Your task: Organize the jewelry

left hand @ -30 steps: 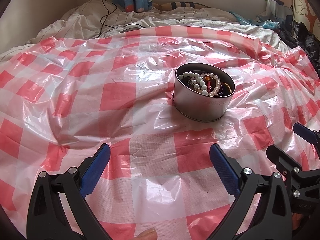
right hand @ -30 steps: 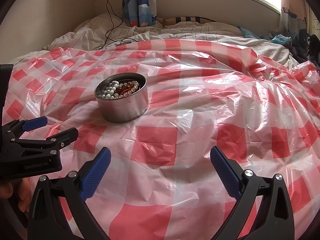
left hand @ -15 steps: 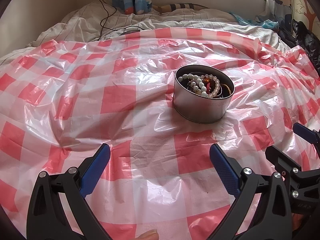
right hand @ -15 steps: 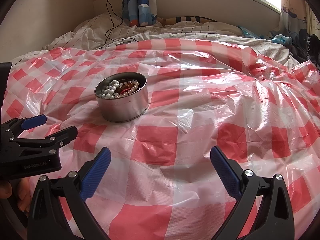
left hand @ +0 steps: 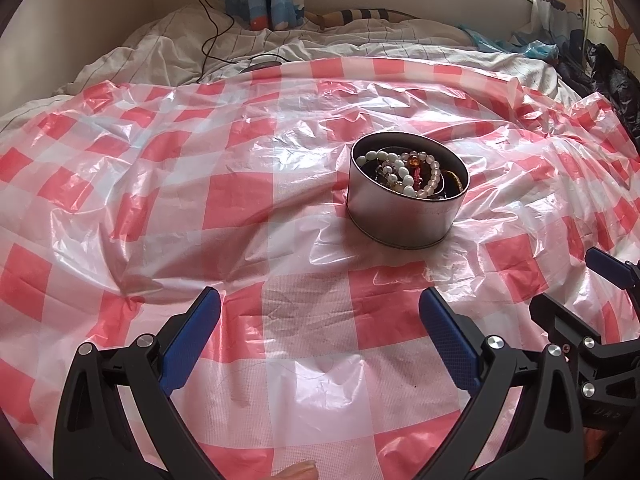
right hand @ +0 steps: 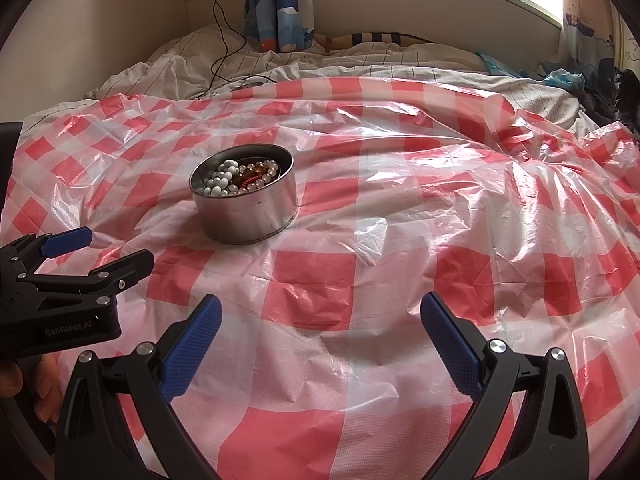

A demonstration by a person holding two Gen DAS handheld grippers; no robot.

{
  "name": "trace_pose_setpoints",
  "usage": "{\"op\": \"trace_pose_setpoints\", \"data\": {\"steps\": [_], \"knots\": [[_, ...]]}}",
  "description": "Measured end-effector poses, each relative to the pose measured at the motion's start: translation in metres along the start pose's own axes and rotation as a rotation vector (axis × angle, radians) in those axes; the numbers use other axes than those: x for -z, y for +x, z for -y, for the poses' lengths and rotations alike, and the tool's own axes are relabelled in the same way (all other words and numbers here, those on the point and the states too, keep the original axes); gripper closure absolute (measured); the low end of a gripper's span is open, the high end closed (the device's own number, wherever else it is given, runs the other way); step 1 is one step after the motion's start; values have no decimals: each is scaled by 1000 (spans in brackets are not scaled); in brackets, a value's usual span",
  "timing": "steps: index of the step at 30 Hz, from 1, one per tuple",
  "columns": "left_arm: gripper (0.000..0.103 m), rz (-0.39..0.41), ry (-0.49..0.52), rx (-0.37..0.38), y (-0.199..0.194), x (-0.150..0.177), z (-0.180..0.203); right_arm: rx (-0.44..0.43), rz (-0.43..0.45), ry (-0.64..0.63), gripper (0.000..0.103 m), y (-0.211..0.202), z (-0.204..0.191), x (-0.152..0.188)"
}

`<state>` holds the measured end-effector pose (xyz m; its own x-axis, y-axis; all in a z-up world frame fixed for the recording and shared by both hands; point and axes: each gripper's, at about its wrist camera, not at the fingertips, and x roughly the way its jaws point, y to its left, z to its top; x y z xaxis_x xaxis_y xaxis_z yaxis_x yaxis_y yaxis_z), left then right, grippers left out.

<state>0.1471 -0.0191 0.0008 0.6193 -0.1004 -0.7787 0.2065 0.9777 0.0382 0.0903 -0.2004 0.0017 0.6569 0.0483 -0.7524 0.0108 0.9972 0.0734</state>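
Note:
A round silver tin [left hand: 404, 216] stands on the red-and-white checked plastic sheet [left hand: 240, 200]. It holds a heap of bead bracelets [left hand: 408, 170], white, pink and amber. The tin also shows in the right wrist view [right hand: 248, 216], with the beads [right hand: 240, 178] inside. My left gripper [left hand: 320, 324] is open and empty, low over the sheet, short of the tin. My right gripper [right hand: 320, 328] is open and empty, to the right of the tin. The left gripper shows at the left edge of the right wrist view [right hand: 100, 252].
The sheet covers a bed with rumpled striped bedding [right hand: 360, 60] behind it. A black cable [right hand: 220, 28] runs down the wall onto the bedding. A blue patterned curtain [right hand: 280, 4] hangs at the back. Dark bags [left hand: 608, 76] lie at the far right.
The left gripper has tilted slightly, so the tin sits a little lower in its view. The right gripper has hardly moved. Both stay open.

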Motion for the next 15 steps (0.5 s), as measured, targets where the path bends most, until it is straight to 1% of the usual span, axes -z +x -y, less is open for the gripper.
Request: {"op": "trace_pose_setpoints", "data": {"steps": [3, 15], "knots": [[8, -10, -18, 19, 2, 0, -2, 0, -1, -1, 8, 0, 0, 0], [8, -22, -32, 28, 5, 0, -4, 0, -2, -1, 8, 1, 1, 0]]}}
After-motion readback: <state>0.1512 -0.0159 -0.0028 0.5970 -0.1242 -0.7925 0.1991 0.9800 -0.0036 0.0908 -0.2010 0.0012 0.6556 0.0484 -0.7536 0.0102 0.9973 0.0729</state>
